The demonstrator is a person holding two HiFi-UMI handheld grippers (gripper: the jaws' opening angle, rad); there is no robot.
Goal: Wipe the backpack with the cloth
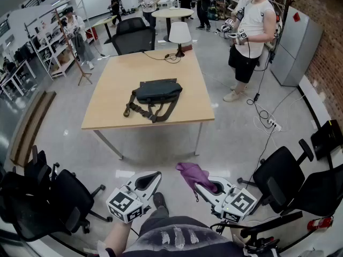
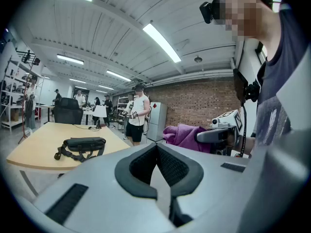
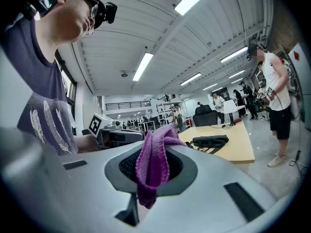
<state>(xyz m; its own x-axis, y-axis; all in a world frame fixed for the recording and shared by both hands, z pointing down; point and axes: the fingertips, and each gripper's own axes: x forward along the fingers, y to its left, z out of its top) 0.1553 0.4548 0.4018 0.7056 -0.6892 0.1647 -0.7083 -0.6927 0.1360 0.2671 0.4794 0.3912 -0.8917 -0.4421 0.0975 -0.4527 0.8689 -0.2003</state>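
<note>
The left gripper (image 1: 151, 180) sits at the lower left of the head view. Its jaws are closed together with nothing between them.

The backpack (image 1: 155, 92) lies flat in the upper middle of the frame, on the near half of the table (image 1: 112, 74), well apart from both grippers. It is a dark, soft-sided bag with its straps (image 1: 143, 111) trailing loose toward the near edge. It looks light and floppy, so a wiping stroke would probably drag it or bunch the fabric. Pinning it by the bulkier top edge or by a strap seems the safer hold for the free gripper.

Right of centre, low in the frame, the right gripper (image 1: 202, 185) has its jaws clamped on the purple cloth (image 1: 193, 174). The cloth is gripped near its middle, with a fold standing up above the jaws and a tail hanging below. It is limp and light, and will likely need pressing flat to wipe well.

The table top is smooth pale wood. Apart from the bag it carries a white-shaded lamp (image 1: 179, 33) and a cable at its far edge.

Shelving (image 1: 48, 47) stands at the upper left and an office chair (image 1: 59, 197) at the lower left. The floor (image 1: 236, 133) is polished grey. A person (image 1: 252, 31) stands beside a grey cabinet (image 1: 297, 47) at the upper right, and another chair (image 1: 284, 175) sits at the lower right.
</note>
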